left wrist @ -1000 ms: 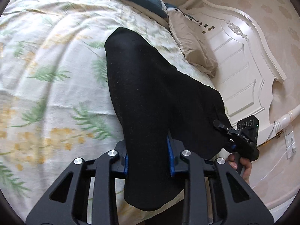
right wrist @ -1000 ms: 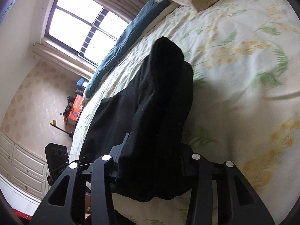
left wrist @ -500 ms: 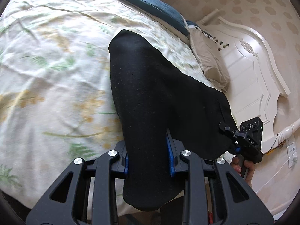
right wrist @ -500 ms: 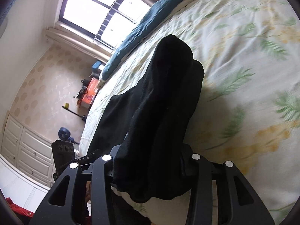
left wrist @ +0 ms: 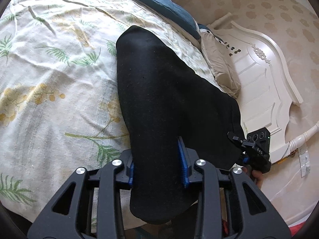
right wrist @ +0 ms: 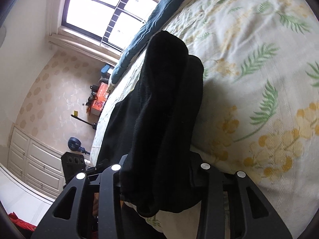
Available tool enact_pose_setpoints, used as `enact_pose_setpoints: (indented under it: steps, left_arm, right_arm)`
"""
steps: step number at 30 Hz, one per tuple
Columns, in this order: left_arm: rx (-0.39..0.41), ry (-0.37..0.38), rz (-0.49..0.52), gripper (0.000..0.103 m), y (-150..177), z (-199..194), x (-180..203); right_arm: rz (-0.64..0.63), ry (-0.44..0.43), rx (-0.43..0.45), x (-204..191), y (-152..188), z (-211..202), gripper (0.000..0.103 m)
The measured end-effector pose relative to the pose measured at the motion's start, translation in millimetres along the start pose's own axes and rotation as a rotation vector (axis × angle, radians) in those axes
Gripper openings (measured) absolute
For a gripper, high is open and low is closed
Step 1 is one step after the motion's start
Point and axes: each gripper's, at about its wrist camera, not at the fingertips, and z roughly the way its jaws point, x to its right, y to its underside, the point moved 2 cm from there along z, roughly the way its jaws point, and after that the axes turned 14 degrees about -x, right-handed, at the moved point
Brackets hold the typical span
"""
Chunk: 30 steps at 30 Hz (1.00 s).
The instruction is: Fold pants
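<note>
One floral bedspread (left wrist: pixel 49 91) — white headboard (left wrist: pixel 265 83), window (right wrist: pixel 103 14) beyond.

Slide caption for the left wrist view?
Left gripper holds black pants draped over a floral bedspread.

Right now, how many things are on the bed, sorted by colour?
Black: 1, the pants
Dark blue: 1, the blanket
Beige: 1, the pillow
Total: 3, all lying on the flowery bedspread
</note>
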Motion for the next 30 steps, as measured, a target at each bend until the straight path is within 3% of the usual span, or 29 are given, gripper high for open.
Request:
enact_pose_setpoints:
  steps: [4, 7, 9, 11, 16, 21, 26, 28, 29, 30]
  left_arm:
    - [0.042, -0.02, 0.031, 0.052, 7.9, -10.9, -1.2]
    - [0.101, -0.041, 0.068, 0.076, 12.8, -32.2, -0.5]
    - [0.133, -0.044, 0.078, 0.081, 6.9, -44.3, -4.8]
    - [0.118, -0.032, 0.089, 0.085, -8.0, -44.8, -10.7]
    - [0.023, 0.078, 0.055, 0.086, -60.4, -13.9, -30.7]
    - [-0.021, 0.097, 0.035, 0.086, -98.9, 9.5, -35.0]
    - [-0.077, 0.073, 0.046, 0.089, -120.1, 29.6, -28.6]
    - [-0.094, 0.063, 0.061, 0.089, -122.5, 31.9, -28.1]
    - [-0.109, 0.051, 0.07, 0.085, -123.6, 33.9, -27.8]
    - [-0.118, 0.028, 0.079, 0.078, -124.2, 35.0, -27.5]
  right_arm:
    - [-0.009, -0.001, 0.003, 0.6, 2.2, -4.5, 0.043]
    - [-0.026, 0.011, 0.015, -0.2, 2.1, -18.9, 0.061]
    - [-0.055, 0.016, 0.036, -2.0, -3.4, -29.1, 0.076]
    - [-0.061, 0.025, 0.027, 0.2, -17.7, -31.6, 0.078]
    - [-0.029, 0.022, 0.002, 14.2, -59.8, -18.4, 0.079]
    - [0.002, -0.037, -0.004, 19.6, -88.9, -5.8, 0.079]
    - [-0.033, -0.019, -0.051, 11.2, -98.7, 11.2, 0.079]
    - [-0.052, 0.009, -0.063, 9.1, -97.9, 17.5, 0.072]
    - [-0.043, 0.021, -0.087, 11.1, -98.1, 21.7, 0.057]
    - [-0.035, 0.016, -0.097, 12.7, -97.7, 24.7, 0.049]
